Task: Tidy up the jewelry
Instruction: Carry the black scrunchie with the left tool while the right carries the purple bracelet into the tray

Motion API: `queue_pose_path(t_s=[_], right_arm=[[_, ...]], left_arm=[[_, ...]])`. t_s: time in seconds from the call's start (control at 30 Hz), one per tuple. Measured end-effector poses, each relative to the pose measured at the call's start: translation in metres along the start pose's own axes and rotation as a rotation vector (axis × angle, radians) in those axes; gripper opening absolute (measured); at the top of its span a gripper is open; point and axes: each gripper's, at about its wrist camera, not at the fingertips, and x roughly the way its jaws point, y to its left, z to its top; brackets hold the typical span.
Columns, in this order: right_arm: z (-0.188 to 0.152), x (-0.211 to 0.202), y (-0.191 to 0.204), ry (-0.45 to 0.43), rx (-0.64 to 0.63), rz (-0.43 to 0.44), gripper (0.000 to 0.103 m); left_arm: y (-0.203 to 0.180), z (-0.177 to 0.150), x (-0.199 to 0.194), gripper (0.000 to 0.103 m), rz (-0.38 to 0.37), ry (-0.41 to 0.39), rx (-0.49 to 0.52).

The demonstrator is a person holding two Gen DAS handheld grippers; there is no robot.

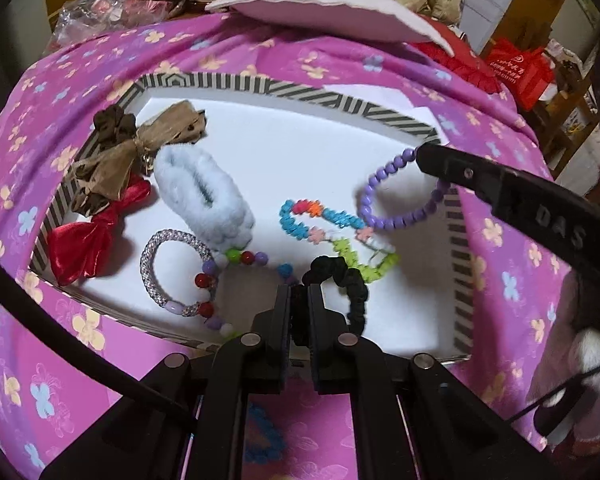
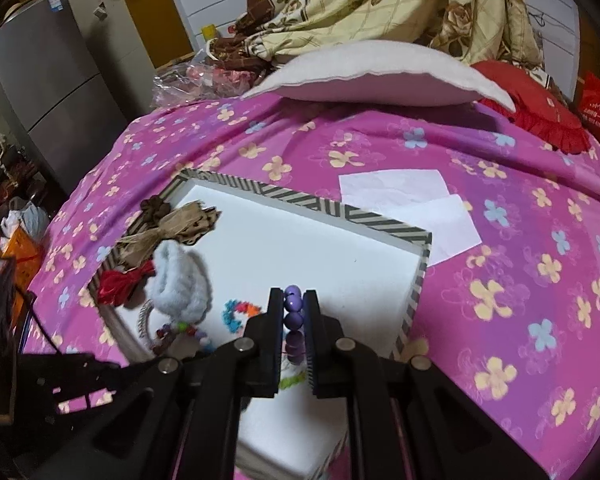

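Observation:
A striped-rim box (image 1: 324,96) with a white floor lies on the pink flowered bedspread. My left gripper (image 1: 299,300) is shut on a black scrunchie (image 1: 350,284), which hangs over the box's near edge. My right gripper (image 2: 293,304) is shut on a purple bead bracelet (image 2: 293,312); in the left wrist view that bracelet (image 1: 384,184) dangles above the box's right side from the right gripper's fingertips (image 1: 432,158). Inside the box lie a fluffy pale-blue clip (image 1: 208,196), a red bow (image 1: 88,240), a tan bow (image 1: 140,148), a silver bangle (image 1: 172,268), a mixed bead bracelet (image 1: 228,260) and a colourful flower-bead strand (image 1: 324,220).
A white pillow (image 2: 380,76) and a floral quilt (image 2: 380,4) lie at the bed's far side. Two white paper sheets (image 2: 404,196) rest on the bedspread beyond the box. A grey cabinet (image 2: 48,80) stands at the left. A red bag (image 1: 524,68) sits at the right.

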Motion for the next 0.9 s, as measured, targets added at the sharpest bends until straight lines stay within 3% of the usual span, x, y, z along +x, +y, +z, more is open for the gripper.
queue_pose_path(t_s=[0.27,0.63,0.8,0.9], right_arm=[[-0.010,0.031,-0.024,0.063,0.046,-0.051,0.009],[-0.018,0.048,-0.020,0.082,0.005,-0.124,0.010],[-0.021,0.034,-0.015,0.066,0.008,-0.111,0.024],[-0.025,0.021,-0.012,0.053,0.014,-0.105,0.028]], left_arm=[[0.003,-0.002,0.010,0.021,0.010,0.012,0.001],[-0.001,-0.005,0.015,0.021,0.044,0.000,0.010],[-0.003,-0.007,0.009,0.031,0.040,-0.010,0.009],[-0.003,-0.010,0.003,0.034,0.049,-0.019,0.012]])
